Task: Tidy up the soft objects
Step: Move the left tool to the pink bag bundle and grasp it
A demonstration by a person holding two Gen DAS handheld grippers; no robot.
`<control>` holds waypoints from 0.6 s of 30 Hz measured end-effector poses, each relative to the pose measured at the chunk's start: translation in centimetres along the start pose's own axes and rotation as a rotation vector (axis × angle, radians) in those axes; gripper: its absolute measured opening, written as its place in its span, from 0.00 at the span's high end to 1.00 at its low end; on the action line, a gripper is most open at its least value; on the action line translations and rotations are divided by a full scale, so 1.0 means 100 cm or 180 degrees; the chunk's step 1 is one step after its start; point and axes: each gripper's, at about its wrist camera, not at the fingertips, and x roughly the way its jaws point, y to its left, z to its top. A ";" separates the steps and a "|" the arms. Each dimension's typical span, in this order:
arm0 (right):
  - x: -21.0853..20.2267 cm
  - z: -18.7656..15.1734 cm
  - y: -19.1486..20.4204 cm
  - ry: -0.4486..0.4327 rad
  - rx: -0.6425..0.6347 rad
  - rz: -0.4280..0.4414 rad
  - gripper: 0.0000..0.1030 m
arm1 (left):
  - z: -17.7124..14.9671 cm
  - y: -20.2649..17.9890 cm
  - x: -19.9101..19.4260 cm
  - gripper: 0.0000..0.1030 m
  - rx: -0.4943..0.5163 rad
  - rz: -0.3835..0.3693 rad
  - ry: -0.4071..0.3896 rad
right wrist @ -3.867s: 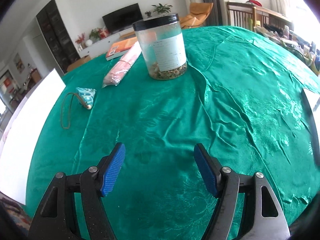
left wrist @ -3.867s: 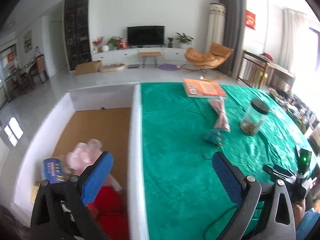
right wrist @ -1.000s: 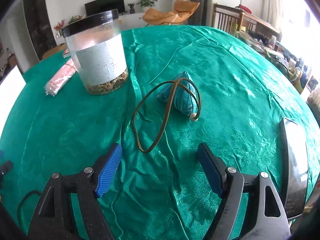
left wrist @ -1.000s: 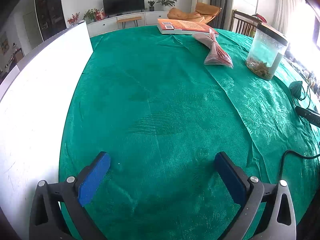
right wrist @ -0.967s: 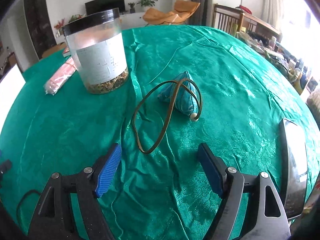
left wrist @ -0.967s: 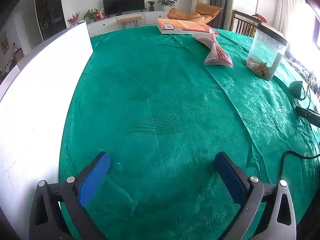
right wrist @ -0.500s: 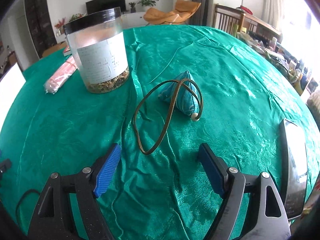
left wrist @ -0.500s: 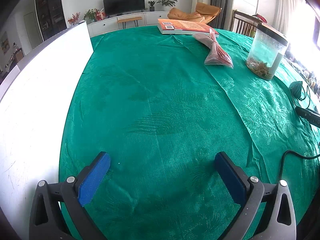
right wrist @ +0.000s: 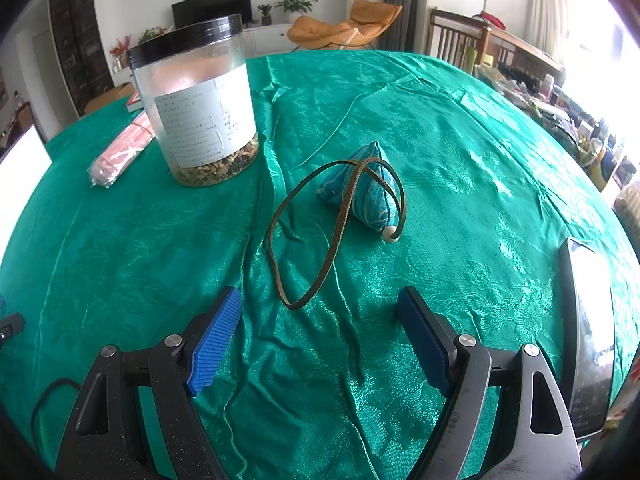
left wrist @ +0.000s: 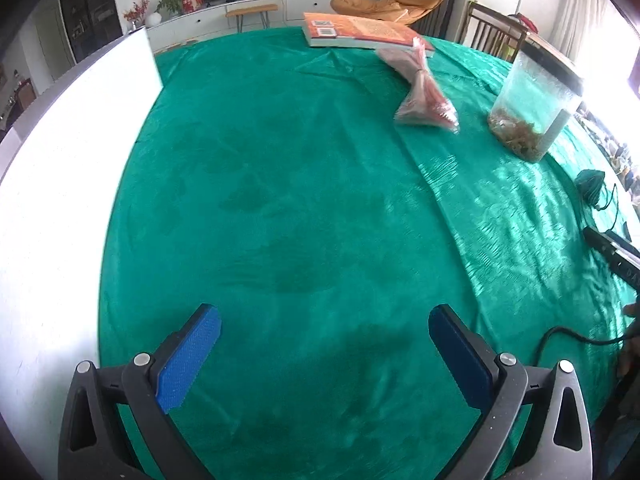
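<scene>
A small teal pyramid-shaped fabric pouch point(right wrist: 366, 188) with a brown cord loop point(right wrist: 316, 240) lies on the green tablecloth, just ahead of my right gripper point(right wrist: 320, 328), which is open and empty. The cord's near end lies between the jaws' line. The pouch also shows far right in the left wrist view point(left wrist: 590, 182). My left gripper point(left wrist: 324, 344) is open and empty over bare green cloth. A pink plastic-wrapped bundle point(left wrist: 422, 92) lies further off, and shows in the right wrist view point(right wrist: 122, 154).
A clear jar with a black lid point(right wrist: 198, 100) stands left of the pouch. An orange book point(left wrist: 360, 32) lies at the far edge. A white box wall point(left wrist: 52, 200) runs along the table's left. A phone point(right wrist: 588, 320) lies at right; a black cable point(left wrist: 576, 336) trails nearby.
In the last second both grippers have barely moved; the right one has edged slightly closer to the pouch. Since 3.9 s ago the left gripper has left the box and the pouch now lies by the jar.
</scene>
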 end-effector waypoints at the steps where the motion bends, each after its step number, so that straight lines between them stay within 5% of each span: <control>1: 0.000 0.000 0.000 0.0000 0.0000 0.0000 0.20 | 0.010 -0.007 0.001 0.00 0.0032 -0.0031 -0.0027; 7: 0.000 0.000 0.000 -0.0001 0.0000 -0.0001 0.19 | 0.100 -0.060 0.028 0.00 0.0541 -0.0058 -0.0246; 14: -0.001 -0.001 0.002 0.0006 -0.0009 0.0015 0.17 | 0.169 -0.087 0.083 0.01 0.0435 0.0013 -0.0187; 16: 0.000 0.000 0.003 0.0014 -0.0026 0.0019 0.16 | 0.174 -0.090 0.099 0.10 0.0387 0.0059 -0.0128; 18: 0.000 0.000 0.004 0.0014 -0.0028 0.0023 0.16 | 0.175 -0.086 0.108 0.39 0.0310 0.0035 -0.0112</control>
